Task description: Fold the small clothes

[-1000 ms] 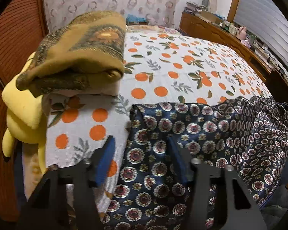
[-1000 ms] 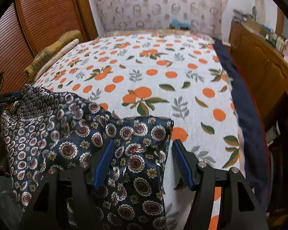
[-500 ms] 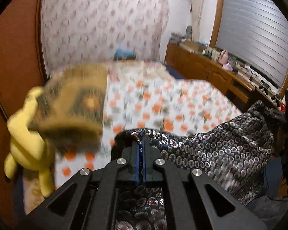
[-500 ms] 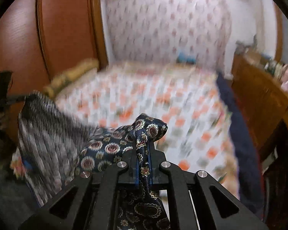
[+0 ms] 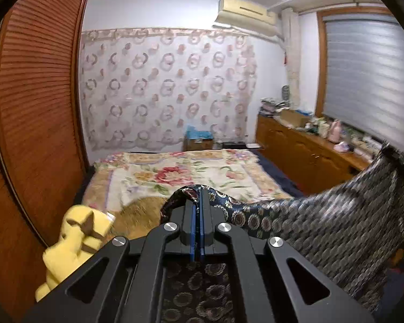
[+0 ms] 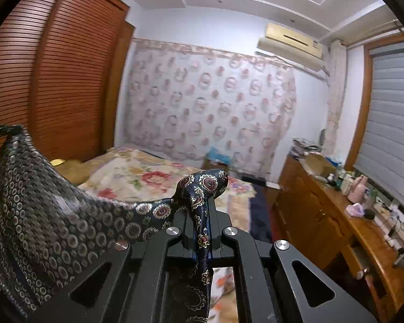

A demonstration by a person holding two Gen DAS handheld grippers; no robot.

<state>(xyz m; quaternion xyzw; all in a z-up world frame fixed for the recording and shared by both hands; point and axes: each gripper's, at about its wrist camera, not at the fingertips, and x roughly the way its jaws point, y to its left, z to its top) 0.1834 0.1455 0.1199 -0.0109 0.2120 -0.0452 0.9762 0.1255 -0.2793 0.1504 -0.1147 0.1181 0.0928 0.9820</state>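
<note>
the dark blue patterned cloth [image 5: 323,231] could slip out and drop in a heap, because each gripper pinches only a small corner. the left gripper [image 5: 197,210] is squeezed tight on one corner, and the cloth stretches off toward 3 o'clock. the right gripper [image 6: 202,215] is squeezed tight on the other corner, and the cloth hangs toward 9 o'clock, up above the bed [image 6: 137,172].
</note>
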